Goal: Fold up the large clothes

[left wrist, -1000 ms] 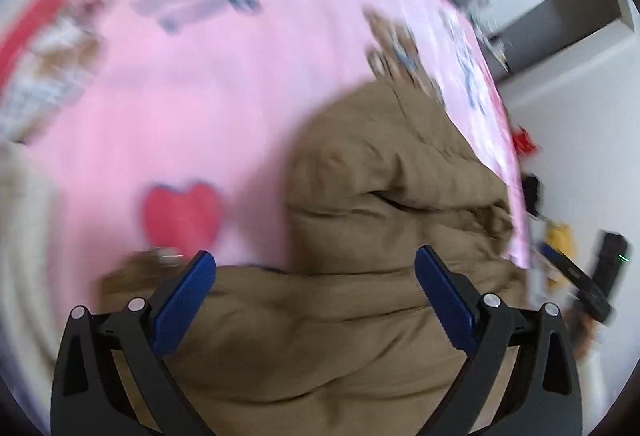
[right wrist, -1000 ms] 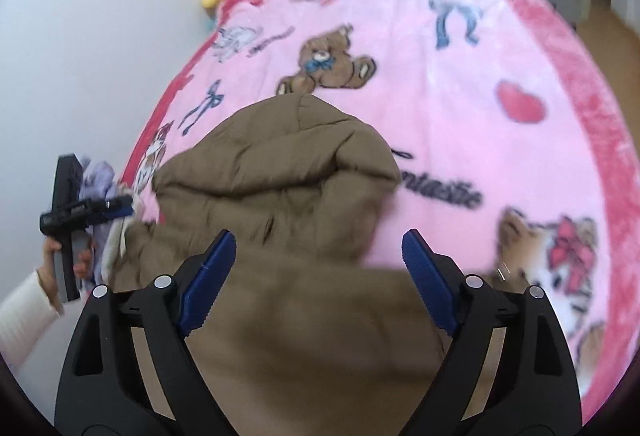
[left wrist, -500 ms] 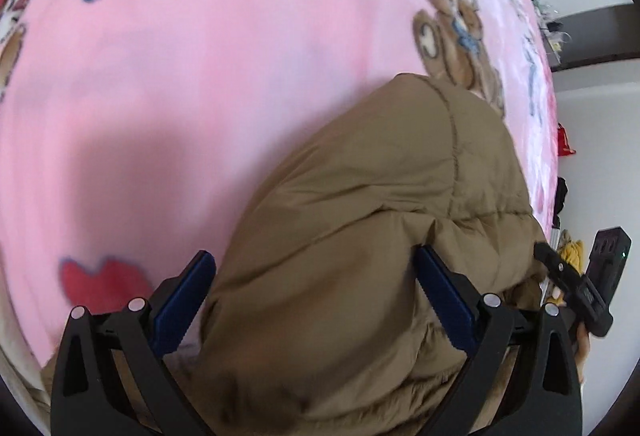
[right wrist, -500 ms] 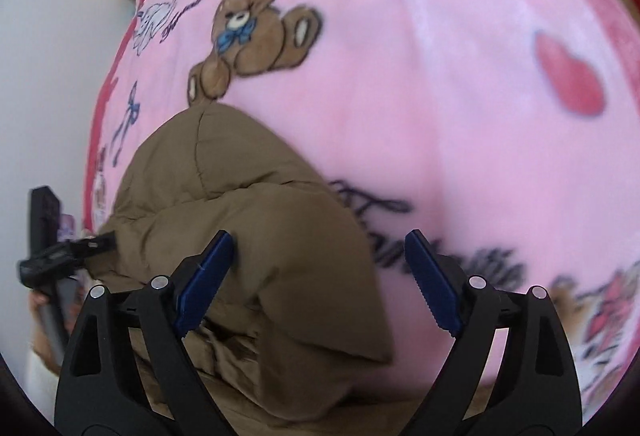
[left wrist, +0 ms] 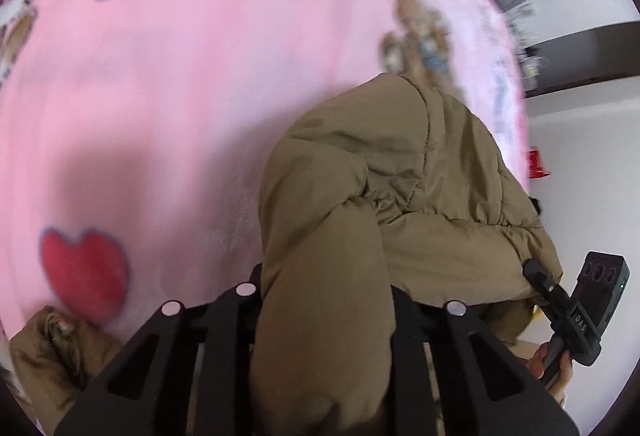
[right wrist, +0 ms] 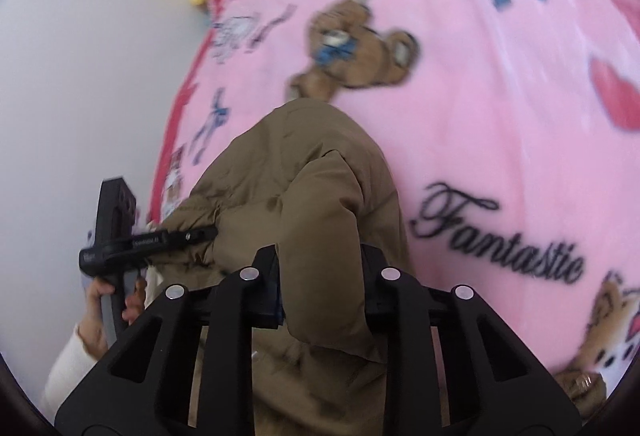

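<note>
On pink blanket point(left wrist: 168, 83), both grippers' jaws are closing on brown jacket point(left wrist: 400, 163).

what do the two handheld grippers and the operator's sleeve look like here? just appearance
Both are matte black plastic: the left gripper and right gripper have open triangular linkage arms with round silver pivot pins. A blue pad shows on the right one. Seen from the other wrist, each has a black handle and boxy camera block; small white lettering, unreadable. One cream-white sleeve shows. No cables visible.
</note>
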`<state>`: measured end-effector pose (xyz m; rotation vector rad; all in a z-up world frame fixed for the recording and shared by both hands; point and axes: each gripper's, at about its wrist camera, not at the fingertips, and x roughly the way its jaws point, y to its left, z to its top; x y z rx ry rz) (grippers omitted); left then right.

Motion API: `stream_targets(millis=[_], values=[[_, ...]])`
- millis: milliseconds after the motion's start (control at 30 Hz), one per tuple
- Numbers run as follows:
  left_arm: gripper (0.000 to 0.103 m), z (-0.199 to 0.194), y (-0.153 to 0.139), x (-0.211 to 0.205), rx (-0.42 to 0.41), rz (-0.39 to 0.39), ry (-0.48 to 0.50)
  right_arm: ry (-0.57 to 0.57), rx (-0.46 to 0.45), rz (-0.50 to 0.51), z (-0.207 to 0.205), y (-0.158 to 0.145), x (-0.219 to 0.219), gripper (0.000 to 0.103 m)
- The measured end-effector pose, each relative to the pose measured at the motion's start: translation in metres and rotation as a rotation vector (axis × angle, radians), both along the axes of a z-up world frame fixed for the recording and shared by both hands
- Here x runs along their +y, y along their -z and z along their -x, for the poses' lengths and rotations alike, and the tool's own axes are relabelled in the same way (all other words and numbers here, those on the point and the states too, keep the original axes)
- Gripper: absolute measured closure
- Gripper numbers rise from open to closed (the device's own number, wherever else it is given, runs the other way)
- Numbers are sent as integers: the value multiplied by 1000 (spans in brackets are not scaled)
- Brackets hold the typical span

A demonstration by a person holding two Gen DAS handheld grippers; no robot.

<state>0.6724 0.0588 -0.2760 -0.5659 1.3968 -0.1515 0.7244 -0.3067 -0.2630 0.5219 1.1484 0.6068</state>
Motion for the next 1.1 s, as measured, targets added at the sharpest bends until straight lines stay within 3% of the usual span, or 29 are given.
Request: stream_targets(millis=[100, 233, 333, 400, 500, 633, 800, 867, 900, 933, 1100], values=[[84, 24, -31, 7, -106, 59, 28, -71, -146, 15, 41, -41, -1, 81], [84, 93, -79, 10, -299, 93, 173, -153, -309, 2, 120, -77, -15, 81], [84, 147, -92, 16, -378, 154, 197, -205, -408, 37, 183, -87, -20, 81], [83, 183, -93, 16, -426, 151, 206, -255, -447, 93, 218, -86, -17, 80], [81, 222, -81, 18, -449, 162, 200, -326, -472, 209, 266, -67, -4, 79], [78, 239, -45, 16, -453, 151, 166, -323, -467, 318, 286, -26, 5, 77], [78, 245, -31, 4, -503, 43, 162, -250, -452, 334, 277, -12, 8, 72], [78, 245, -33, 5, -506, 39, 161, -273, -460, 364, 278, -22, 13, 65], [78, 245, -33, 5, -511, 37, 167, -308, -475, 391, 278, -29, 17, 56], [78, 247, -32, 6, -513, 40, 169, -350, -516, 447, 281, -40, 22, 47], [78, 251, -30, 10, -522, 54, 154, -581, -764, 624, 289, -103, 49, 23]])
